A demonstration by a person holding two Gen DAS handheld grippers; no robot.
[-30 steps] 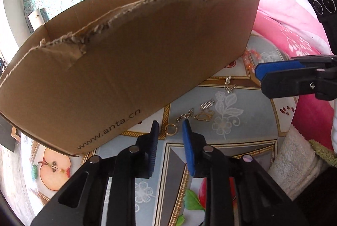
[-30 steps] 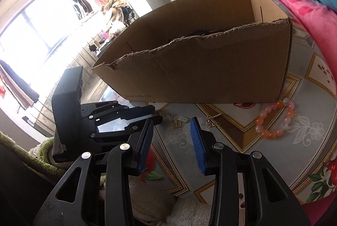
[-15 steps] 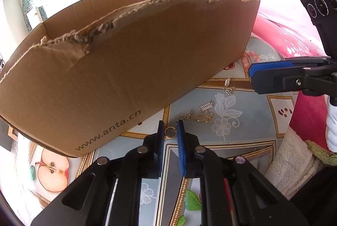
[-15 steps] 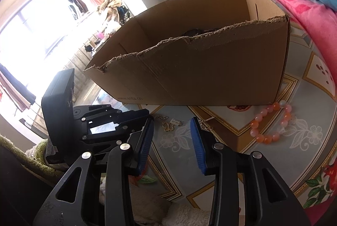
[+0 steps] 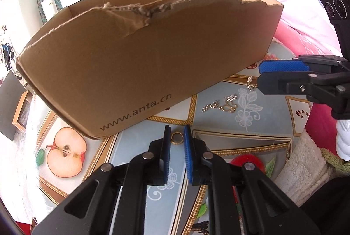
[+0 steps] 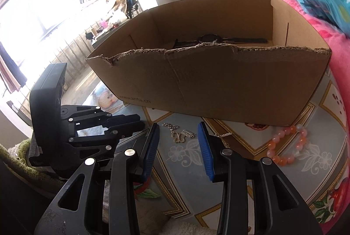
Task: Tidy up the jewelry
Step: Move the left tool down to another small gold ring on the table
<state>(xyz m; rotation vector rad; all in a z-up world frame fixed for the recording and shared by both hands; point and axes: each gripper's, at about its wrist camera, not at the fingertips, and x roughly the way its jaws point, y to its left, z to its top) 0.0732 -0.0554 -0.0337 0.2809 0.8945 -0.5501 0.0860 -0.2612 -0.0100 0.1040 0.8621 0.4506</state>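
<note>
- Left wrist view: our left tongs [image 5: 176, 138] pinched a small gold ring [image 5: 177, 138] between their blue pads, just in front of the torn brown cardboard box [image 5: 142, 64].
- Our right tongs [image 6: 178, 143] stood spread with nothing between them, hovering over the fruit-patterned cloth on the desk [image 6: 240, 160].
- A gold butterfly charm [image 6: 179, 138] and small silver chain pieces [image 5: 210, 106] lay loose near the box.
- An orange bead bracelet [image 6: 288, 145] lay by the box's right corner.
- A black wristwatch [image 6: 210, 39] lay inside the box.
</note>
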